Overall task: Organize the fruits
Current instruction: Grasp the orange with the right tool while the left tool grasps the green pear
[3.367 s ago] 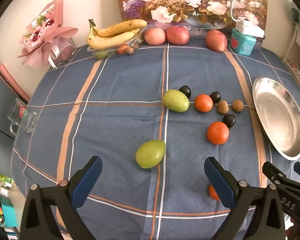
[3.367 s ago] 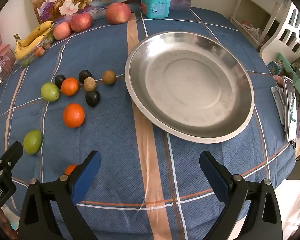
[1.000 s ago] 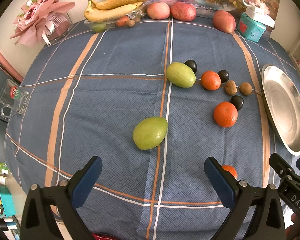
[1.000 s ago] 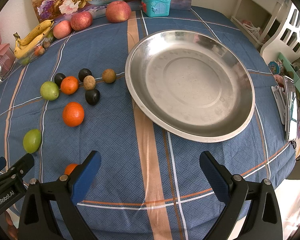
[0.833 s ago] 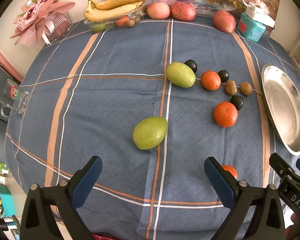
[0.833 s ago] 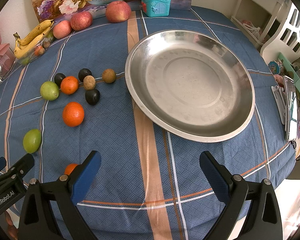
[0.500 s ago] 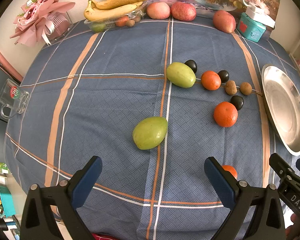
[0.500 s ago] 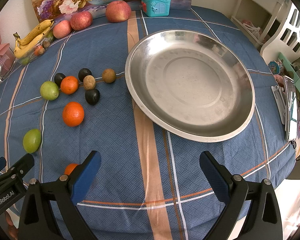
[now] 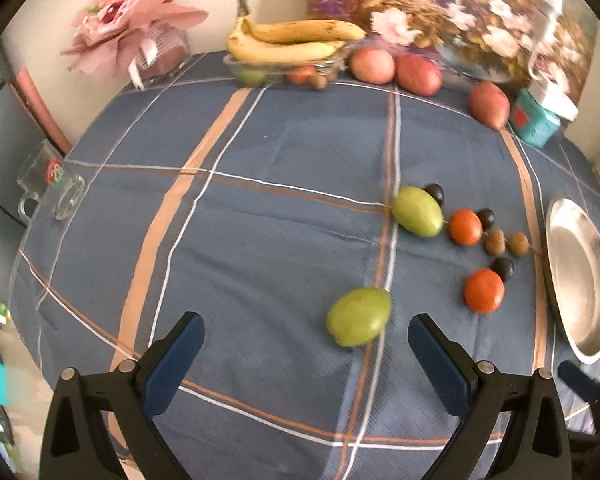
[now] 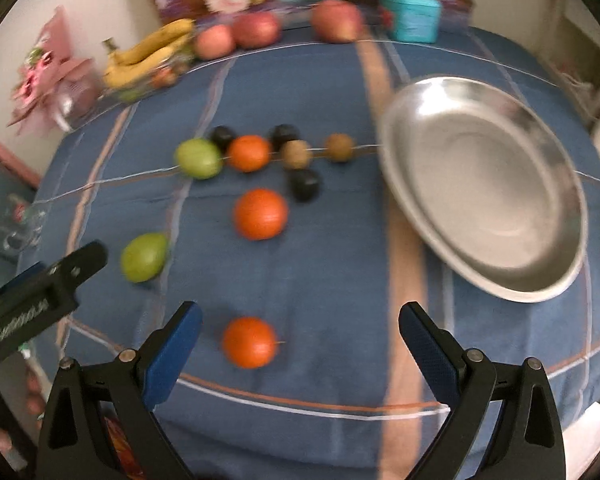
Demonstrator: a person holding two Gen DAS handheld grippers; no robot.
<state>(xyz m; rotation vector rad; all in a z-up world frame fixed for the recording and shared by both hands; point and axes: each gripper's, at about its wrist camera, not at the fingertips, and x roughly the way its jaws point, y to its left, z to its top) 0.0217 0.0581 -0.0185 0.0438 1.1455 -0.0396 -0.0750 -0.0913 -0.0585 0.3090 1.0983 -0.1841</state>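
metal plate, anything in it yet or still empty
Empty. The metal plate shows only bare shiny steel in both views; every fruit, like the nearest orange, sits on the tablecloth.

Left gripper (image 9: 306, 354): black plastic frame, triangular cut-outs, two silver screws per side, blue textured pads (image 9: 175, 362) on angled fingers. Right gripper (image 10: 300, 346): identical black frame, silver screws, blue pads (image 10: 172, 354). White lettering, blurred and unreadable, on the left gripper's body in the right wrist view.
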